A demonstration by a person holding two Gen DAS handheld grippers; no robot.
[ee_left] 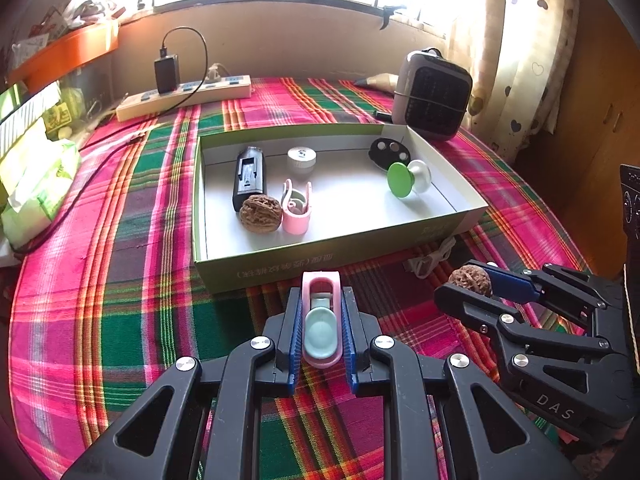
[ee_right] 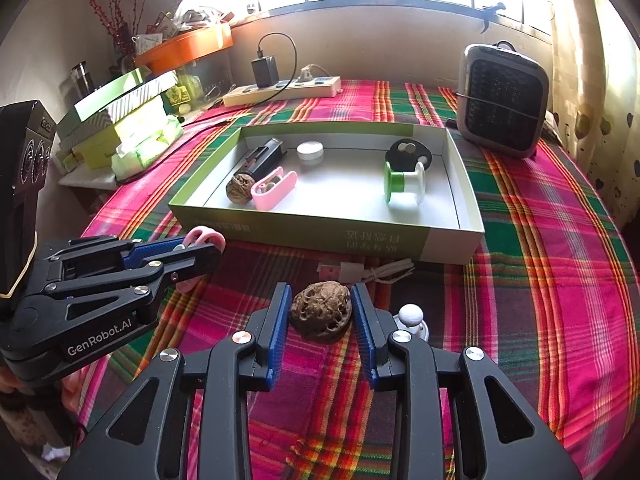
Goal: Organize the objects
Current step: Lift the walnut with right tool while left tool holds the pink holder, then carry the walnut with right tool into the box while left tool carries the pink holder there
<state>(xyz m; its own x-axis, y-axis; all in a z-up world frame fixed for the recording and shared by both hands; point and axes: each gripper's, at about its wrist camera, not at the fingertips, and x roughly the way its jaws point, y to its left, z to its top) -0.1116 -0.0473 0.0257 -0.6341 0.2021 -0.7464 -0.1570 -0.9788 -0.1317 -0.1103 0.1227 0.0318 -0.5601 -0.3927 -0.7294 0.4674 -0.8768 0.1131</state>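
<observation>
My left gripper (ee_left: 321, 322) is shut on a pink clip with a teal inner part (ee_left: 321, 320), held just in front of the shallow green-sided box (ee_left: 304, 264). My right gripper (ee_right: 320, 312) is shut on a brown walnut (ee_right: 321, 311), also short of the box (ee_right: 360, 240); it shows at the right of the left wrist view, the right gripper (ee_left: 472, 282). Inside the box lie a second walnut (ee_left: 261, 213), a second pink clip (ee_left: 296, 210), a black device (ee_left: 250, 176), a small white round piece (ee_left: 301, 159), a green-and-white spool (ee_left: 408, 179) and a black oval holder (ee_left: 389, 153).
A white cable (ee_right: 376, 271) and a small white ball-topped piece (ee_right: 412, 318) lie on the plaid cloth in front of the box. A grey heater (ee_right: 502, 100) stands at the back right, a power strip (ee_right: 280, 90) at the back, stacked boxes and tissue packs (ee_right: 132, 128) at the left.
</observation>
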